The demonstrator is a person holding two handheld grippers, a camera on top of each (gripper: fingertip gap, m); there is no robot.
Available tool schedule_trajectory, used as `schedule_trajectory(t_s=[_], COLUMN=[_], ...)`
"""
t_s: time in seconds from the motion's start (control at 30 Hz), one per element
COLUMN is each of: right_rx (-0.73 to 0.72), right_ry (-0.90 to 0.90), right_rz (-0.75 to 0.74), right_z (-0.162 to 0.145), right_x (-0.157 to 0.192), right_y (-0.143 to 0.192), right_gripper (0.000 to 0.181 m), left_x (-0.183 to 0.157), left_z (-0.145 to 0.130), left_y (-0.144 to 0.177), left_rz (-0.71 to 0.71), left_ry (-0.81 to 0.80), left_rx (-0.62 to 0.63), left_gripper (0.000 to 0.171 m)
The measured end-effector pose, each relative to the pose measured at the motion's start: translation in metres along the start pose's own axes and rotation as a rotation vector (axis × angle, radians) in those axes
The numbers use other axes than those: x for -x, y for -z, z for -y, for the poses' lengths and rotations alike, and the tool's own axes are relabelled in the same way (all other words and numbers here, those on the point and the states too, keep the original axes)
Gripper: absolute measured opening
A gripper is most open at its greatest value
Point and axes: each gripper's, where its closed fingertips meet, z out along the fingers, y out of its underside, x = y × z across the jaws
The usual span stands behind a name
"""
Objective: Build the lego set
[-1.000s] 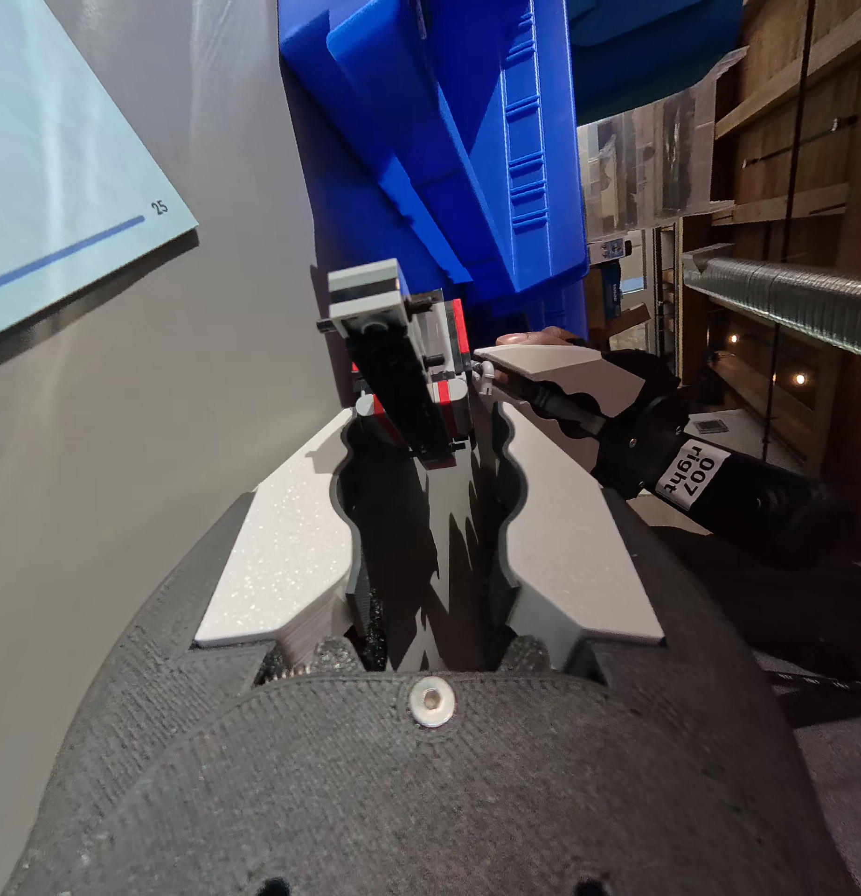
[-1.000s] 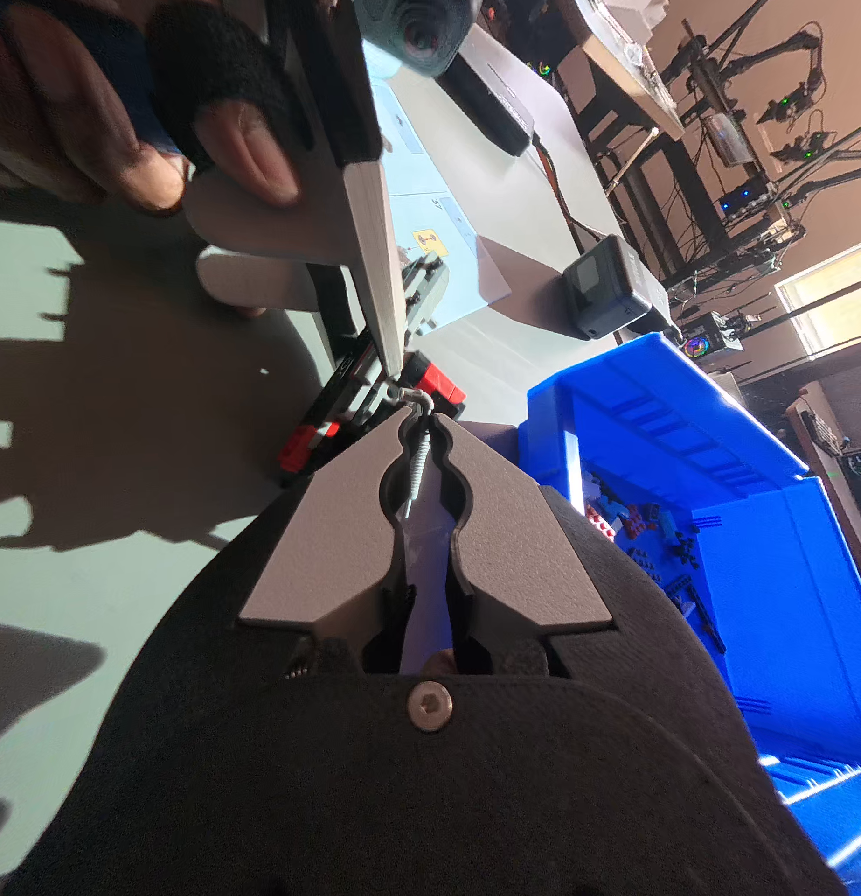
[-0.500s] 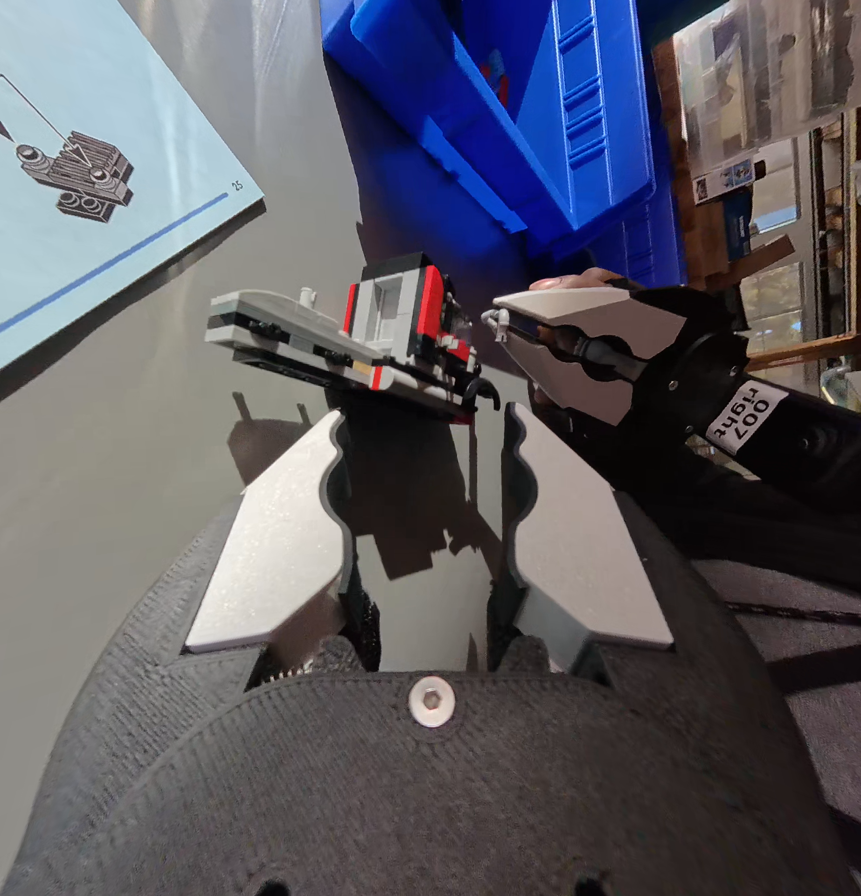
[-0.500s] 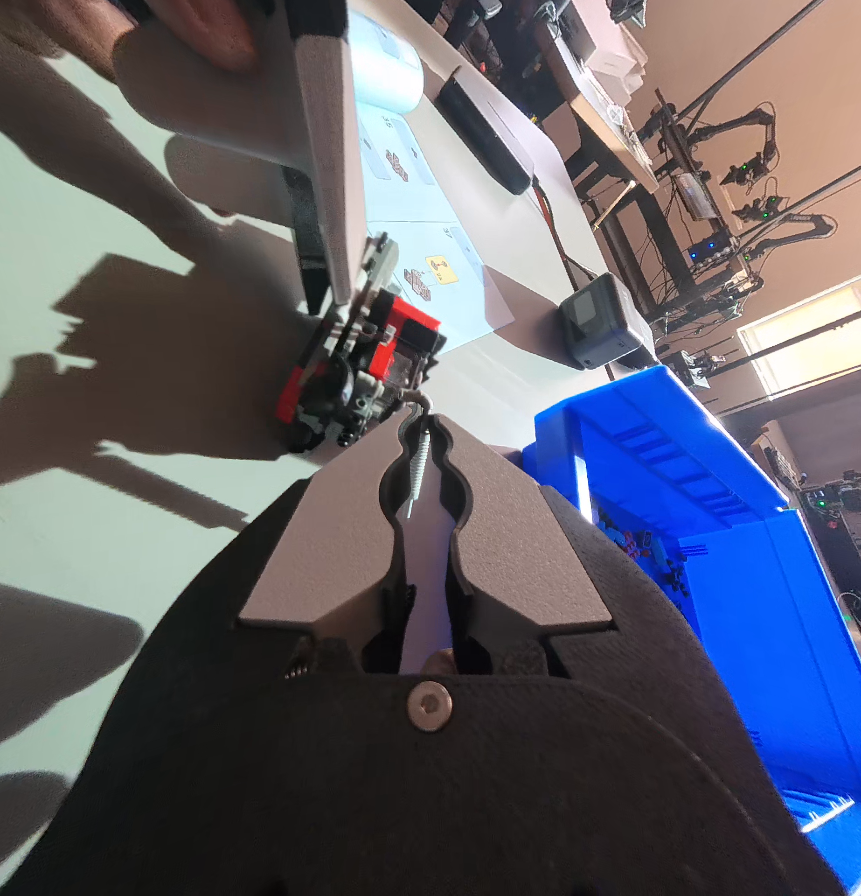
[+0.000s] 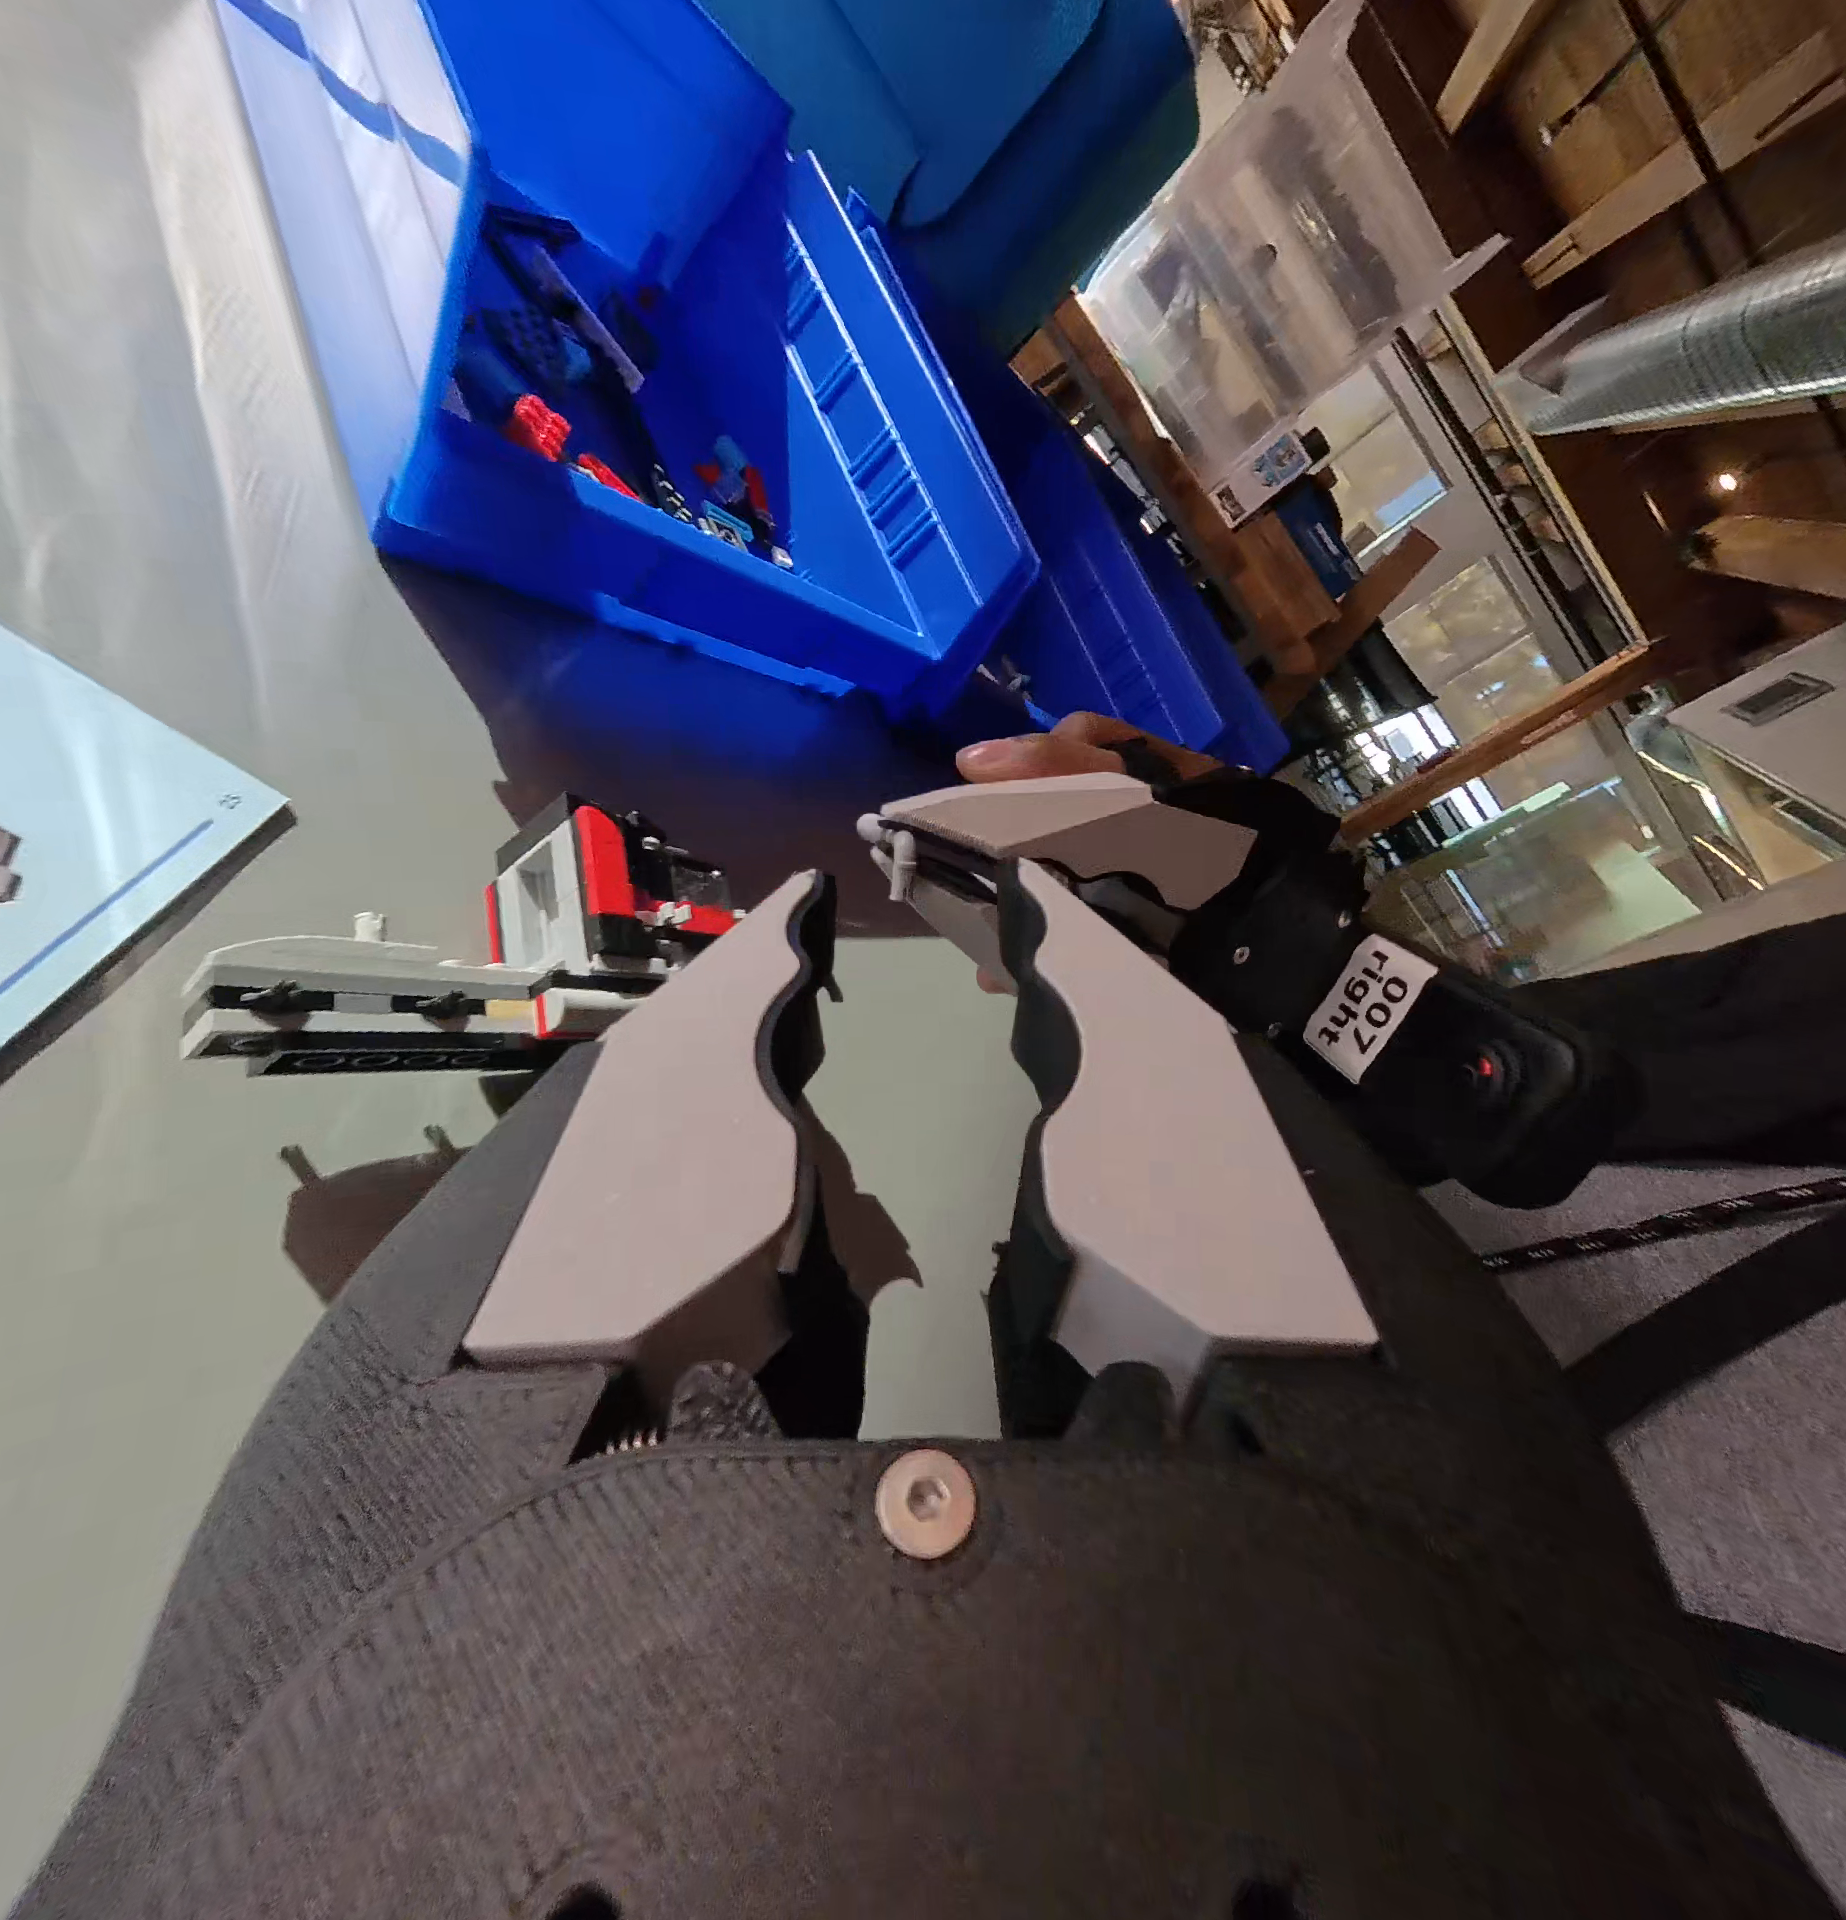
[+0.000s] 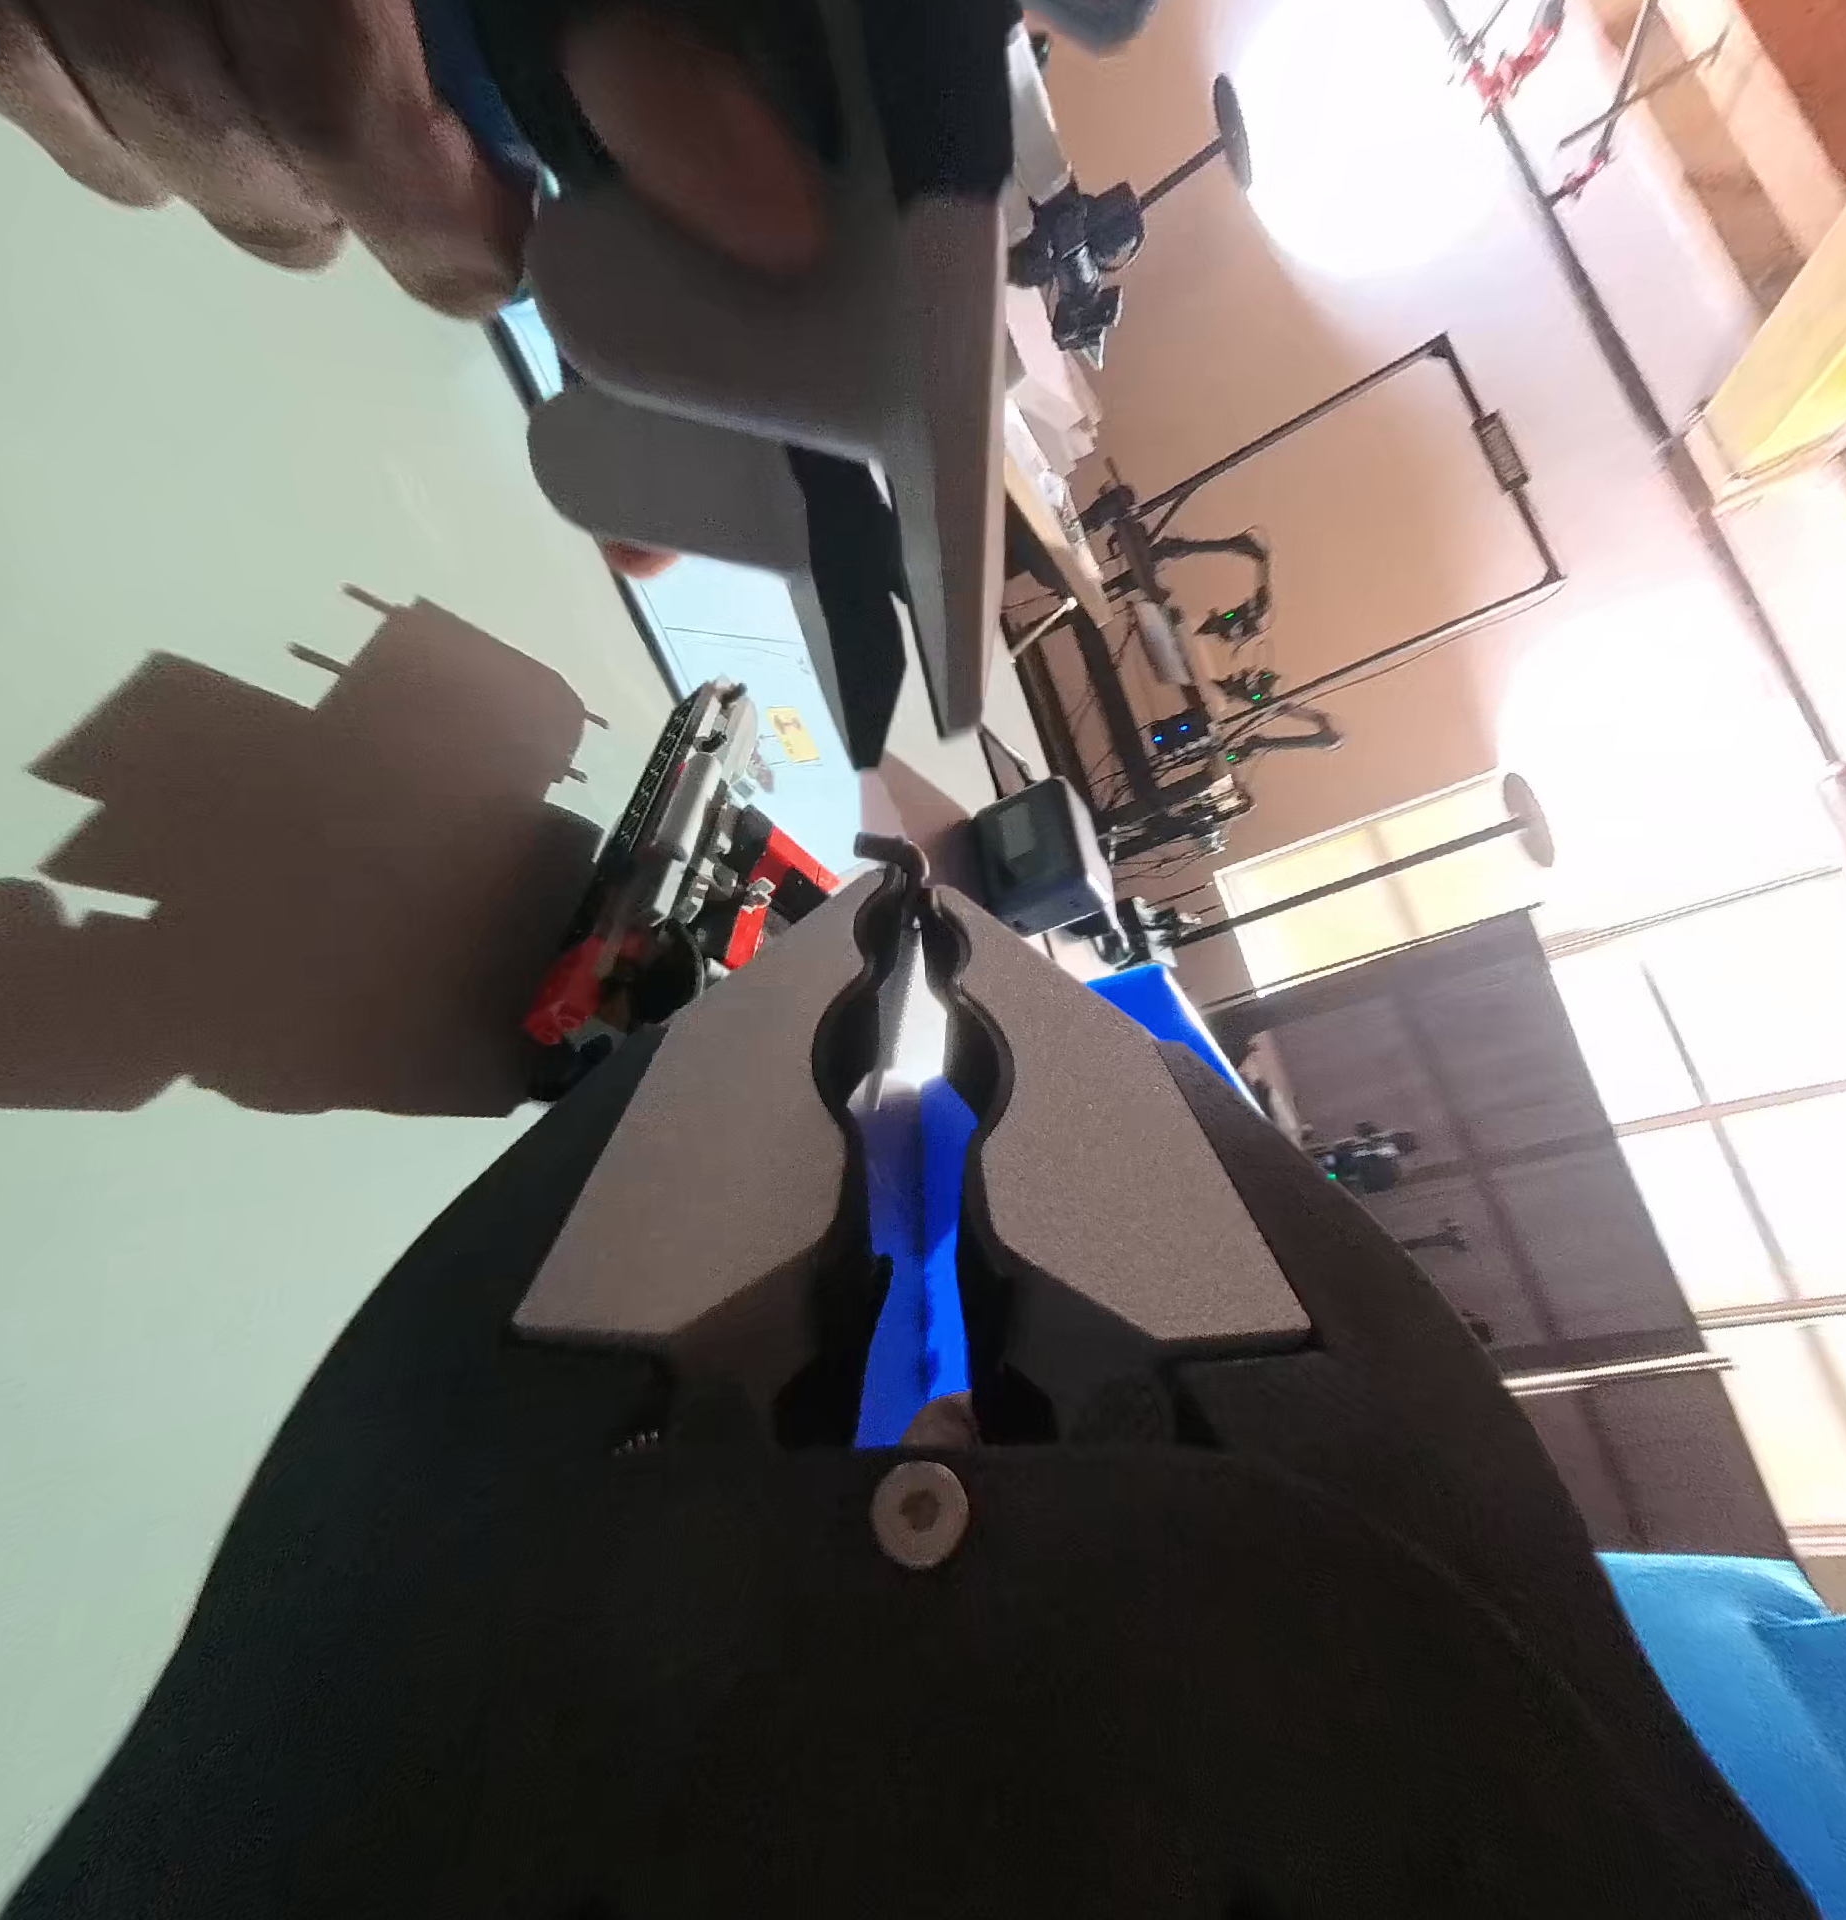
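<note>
The half-built lego truck (image 5: 545, 966) sits on the table (image 5: 171, 1299), just left of the left gripper (image 5: 914, 914), whose jaws are spread wide and empty. The right gripper (image 6: 903, 883) is pinched tight on a small grey hooked piece (image 6: 891, 854) near the truck. I'd steady the truck first, then push the piece in squarely.

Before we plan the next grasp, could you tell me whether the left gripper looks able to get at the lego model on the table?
Probably yes. The left gripper is open and empty, and the lego model lies on the table just ahead and left of its fingertips, nothing between. The right gripper, shut on a small grey piece, stays off to the other side.
</note>
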Motion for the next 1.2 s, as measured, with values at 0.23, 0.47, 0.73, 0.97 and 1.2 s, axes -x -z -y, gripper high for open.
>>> schedule_trajectory(t_s=[0.23, 0.47, 0.73, 0.97, 1.2], right_rx=[-0.03, -0.08, -0.203, -0.325, -0.367], right_ry=[0.028, -0.064, -0.416, -0.588, -0.573], right_rz=[-0.039, 0.028, 0.376, 0.76, 0.922], right_z=[0.014, 0.019, 0.026, 0.037, 0.039], right_x=[-0.001, 0.002, 0.007, 0.008, 0.015], right_y=[0.004, 0.006, 0.015, 0.028, 0.029], right_gripper=[0.004, 0.004, 0.007, 0.014, 0.012], left_x=[-0.007, -0.009, -0.016, -0.028, -0.029], left_z=[-0.009, -0.012, -0.021, -0.026, -0.031], left_y=[-0.01, -0.006, -0.001, 0.003, 0.005], left_rz=[-0.029, -0.061, -0.182, -0.337, -0.414], left_ry=[-0.059, -0.168, -0.415, -0.621, -0.707], left_rx=[0.023, 0.026, 0.079, 0.169, 0.238], left_gripper=[0.019, 0.012, 0.006, 0.006, 0.006])
